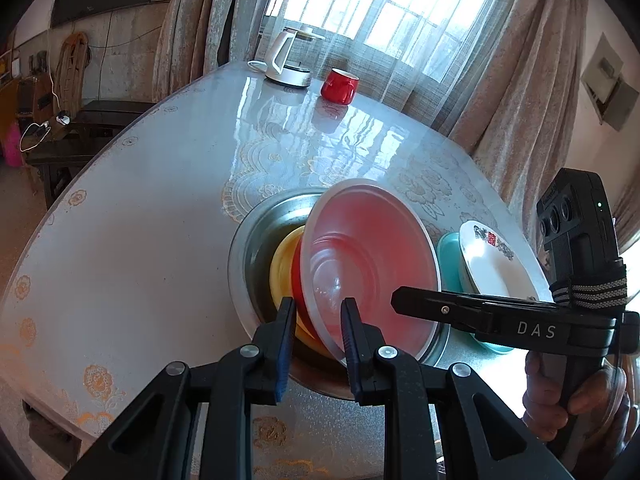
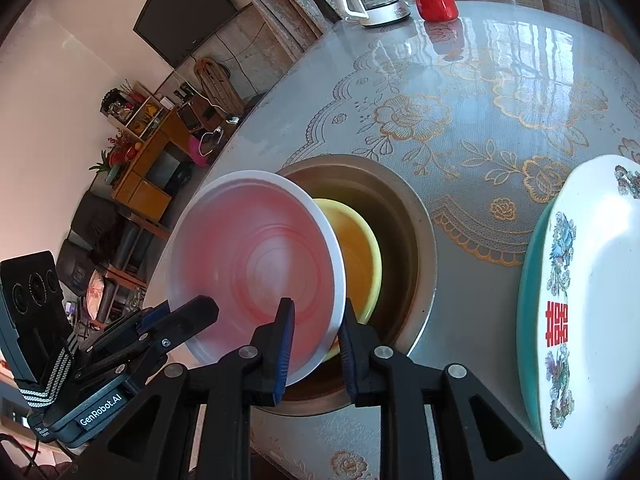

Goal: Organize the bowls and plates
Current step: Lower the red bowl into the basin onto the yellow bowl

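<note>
Bowls and plates sit in two groups on your worktop (image 2: 500, 92), which wears a lace-patterned cloth under a clear cover. Your translucent bowl (image 1: 370, 264), white-rimmed and pink where the red shows through, is tilted up on its edge over the metal basin (image 1: 240, 248) sunk in the worktop. Behind it, inside the basin, a red bowl (image 1: 298, 276) and a yellow bowl (image 1: 282, 268) lie nested, also leaning.

Your left gripper (image 1: 316, 336) has its jaws apart, one blue pad on either side of the translucent bowl's near rim; you cannot tell from the left wrist view whether the pads actually touch it. Your right gripper (image 2: 314, 336) likewise straddles that rim on the opposite side, jaws apart, with the left pad in front of the bowl's inner face and the right pad beyond the edge, in front of the yellow bowl (image 2: 360, 264). In the left wrist view your right gripper's finger (image 1: 472, 308) reaches in from the right, level with the bowl's lower half.

Just beside the basin, a white plate (image 2: 600, 280) with a red character and floral print rests on a teal plate (image 2: 526, 300).

At the far edge of the worktop stand a white kettle (image 1: 286, 60) and a red cup (image 1: 339, 86), near each other.
</note>
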Available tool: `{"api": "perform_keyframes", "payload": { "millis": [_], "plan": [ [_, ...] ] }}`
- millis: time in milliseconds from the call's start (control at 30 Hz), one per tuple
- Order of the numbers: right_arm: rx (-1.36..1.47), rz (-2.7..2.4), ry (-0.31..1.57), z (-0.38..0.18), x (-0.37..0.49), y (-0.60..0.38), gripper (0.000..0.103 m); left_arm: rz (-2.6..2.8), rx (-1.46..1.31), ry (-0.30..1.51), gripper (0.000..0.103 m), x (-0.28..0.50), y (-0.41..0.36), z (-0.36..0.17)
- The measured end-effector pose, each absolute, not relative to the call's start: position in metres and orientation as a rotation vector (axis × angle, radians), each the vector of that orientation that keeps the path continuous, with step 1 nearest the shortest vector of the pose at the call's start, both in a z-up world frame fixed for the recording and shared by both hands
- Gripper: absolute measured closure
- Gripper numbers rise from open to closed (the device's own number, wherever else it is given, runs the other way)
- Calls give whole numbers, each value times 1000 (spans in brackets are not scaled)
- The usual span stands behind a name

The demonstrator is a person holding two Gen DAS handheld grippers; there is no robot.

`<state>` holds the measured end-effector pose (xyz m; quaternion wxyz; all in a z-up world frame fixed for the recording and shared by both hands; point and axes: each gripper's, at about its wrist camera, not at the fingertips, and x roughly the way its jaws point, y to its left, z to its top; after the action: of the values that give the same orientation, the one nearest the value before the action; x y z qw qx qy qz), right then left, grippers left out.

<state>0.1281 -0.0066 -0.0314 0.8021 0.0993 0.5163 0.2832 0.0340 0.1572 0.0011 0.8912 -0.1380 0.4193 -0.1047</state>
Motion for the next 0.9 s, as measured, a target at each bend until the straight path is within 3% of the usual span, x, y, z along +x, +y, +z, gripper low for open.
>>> {"api": "perform_keyframes", "payload": {
  "millis": [367,900],
  "plan": [
    [171,568,1076,-26,123,-6,74,-222,-278,876,81,34,158,0],
    [68,518,1000,-25,119,-2,81,-215,-234,882,81,34,153,-6]
  ]
}}
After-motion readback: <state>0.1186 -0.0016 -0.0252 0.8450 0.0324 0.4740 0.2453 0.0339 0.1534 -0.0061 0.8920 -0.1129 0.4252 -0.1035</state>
